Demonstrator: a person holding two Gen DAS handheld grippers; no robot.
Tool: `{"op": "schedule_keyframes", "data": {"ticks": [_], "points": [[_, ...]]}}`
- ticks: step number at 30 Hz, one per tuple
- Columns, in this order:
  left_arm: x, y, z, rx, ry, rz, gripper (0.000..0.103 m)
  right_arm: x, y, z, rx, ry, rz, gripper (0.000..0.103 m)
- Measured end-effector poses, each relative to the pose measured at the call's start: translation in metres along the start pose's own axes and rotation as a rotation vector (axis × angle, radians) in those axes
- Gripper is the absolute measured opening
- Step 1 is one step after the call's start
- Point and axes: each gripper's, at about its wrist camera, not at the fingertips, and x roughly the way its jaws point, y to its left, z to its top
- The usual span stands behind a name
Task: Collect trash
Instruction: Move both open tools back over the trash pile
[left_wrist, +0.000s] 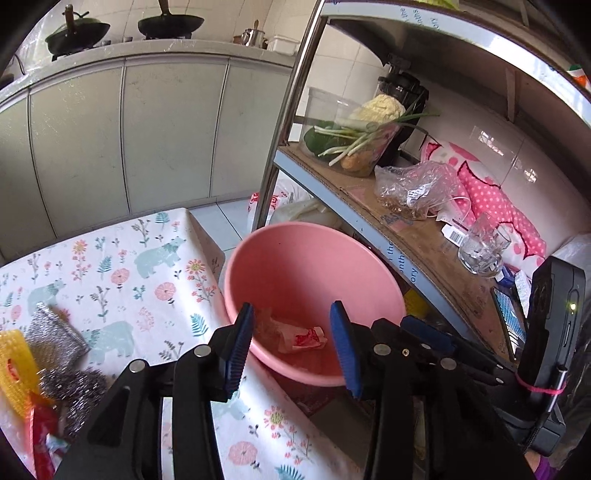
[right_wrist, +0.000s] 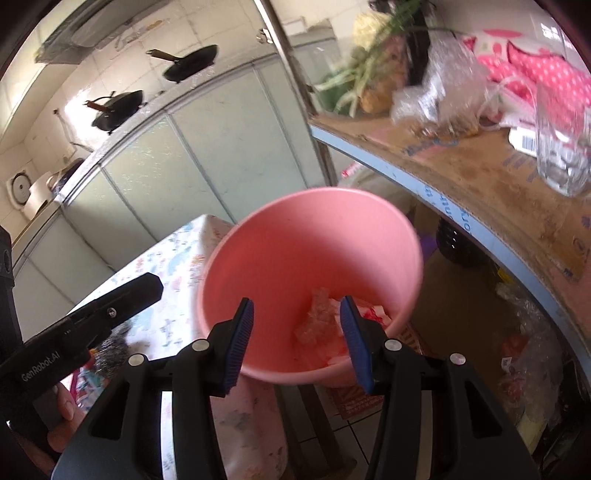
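So the pink basin (left_wrist: 314, 266) is parked right off the corner of the floral table (left_wrist: 110, 280), I'd guess so trash can go straight in, and there are already two bits at its bottom: a red-and-white wrapper (left_wrist: 303, 338) and a clear crinkly piece (right_wrist: 317, 317). Both claws hang over the basin's near rim, left gripper (left_wrist: 291, 347) and right gripper (right_wrist: 297, 343), spread wide and holding nothing. Back on the table away from the basin: two steel scourers (left_wrist: 70, 387), one yellow mesh thing (left_wrist: 14, 365).
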Motion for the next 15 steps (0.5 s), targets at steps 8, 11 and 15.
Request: {"op": "schedule_keyframes", "data": {"ticks": [8, 11, 15], "points": [[-0.063, 0.01, -0.014, -0.001, -0.067, 0.038, 0.042, -0.031, 0.043, -0.008, -0.091, -0.035, 0.064, 0.05], [-0.089, 0.019, -0.022, -0.011, -0.093, 0.052, 0.042, -0.043, 0.062, -0.013, -0.121, -0.04, 0.091, 0.05], [-0.128, 0.035, -0.033, -0.028, -0.138, 0.091, 0.042, -0.059, 0.087, -0.023, -0.172, -0.045, 0.115, 0.05]]}}
